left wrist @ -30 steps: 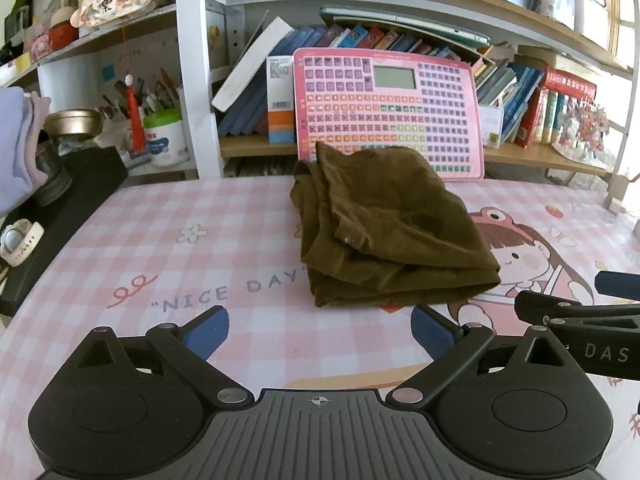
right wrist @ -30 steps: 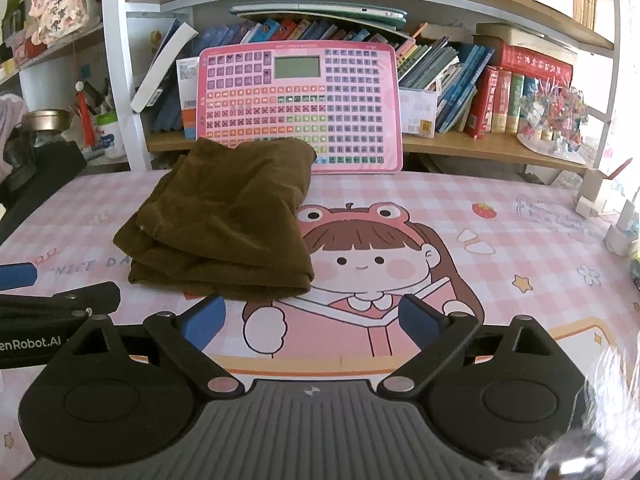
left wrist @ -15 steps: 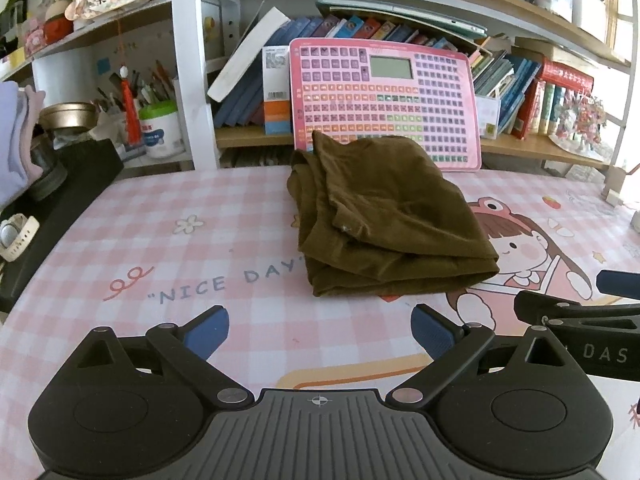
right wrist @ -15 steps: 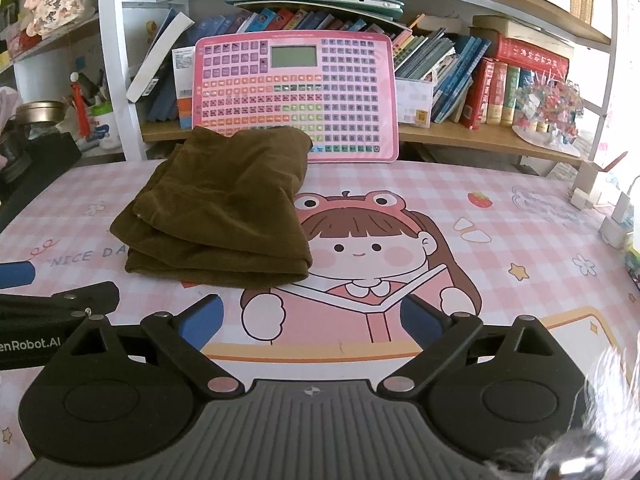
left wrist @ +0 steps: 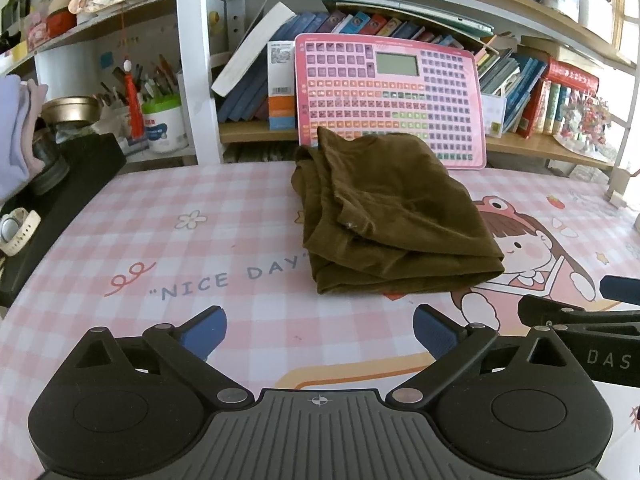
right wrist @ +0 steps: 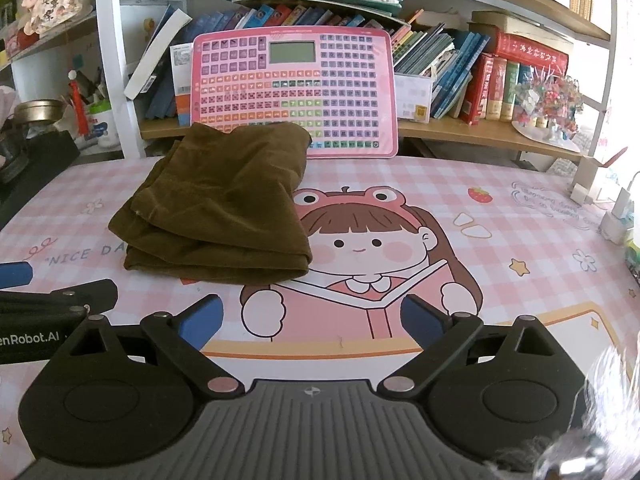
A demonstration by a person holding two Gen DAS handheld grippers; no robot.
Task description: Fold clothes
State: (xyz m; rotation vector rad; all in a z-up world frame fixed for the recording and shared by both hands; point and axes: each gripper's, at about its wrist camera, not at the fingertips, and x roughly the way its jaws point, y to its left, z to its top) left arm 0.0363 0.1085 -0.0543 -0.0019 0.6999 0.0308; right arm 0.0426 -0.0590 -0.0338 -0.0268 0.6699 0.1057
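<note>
A dark olive-brown garment (left wrist: 388, 216) lies folded in a thick bundle on the pink checked table mat (left wrist: 192, 248). It also shows in the right wrist view (right wrist: 220, 208), left of the cartoon girl print. My left gripper (left wrist: 318, 334) is open and empty, held back from the bundle's near edge. My right gripper (right wrist: 312, 324) is open and empty, in front of and to the right of the bundle. Each gripper shows at the edge of the other's view.
A pink keyboard toy (left wrist: 390, 100) leans on the bookshelf behind the garment. A black box (left wrist: 60, 196) with a white watch (left wrist: 16, 232) lies at the left. Small white items (right wrist: 616, 216) stand at the right edge. Books (right wrist: 480, 76) fill the shelf.
Both grippers have drawn back and risen slightly; the folded garment looks a little farther away. The garment itself has not moved. Both grippers stay open.
</note>
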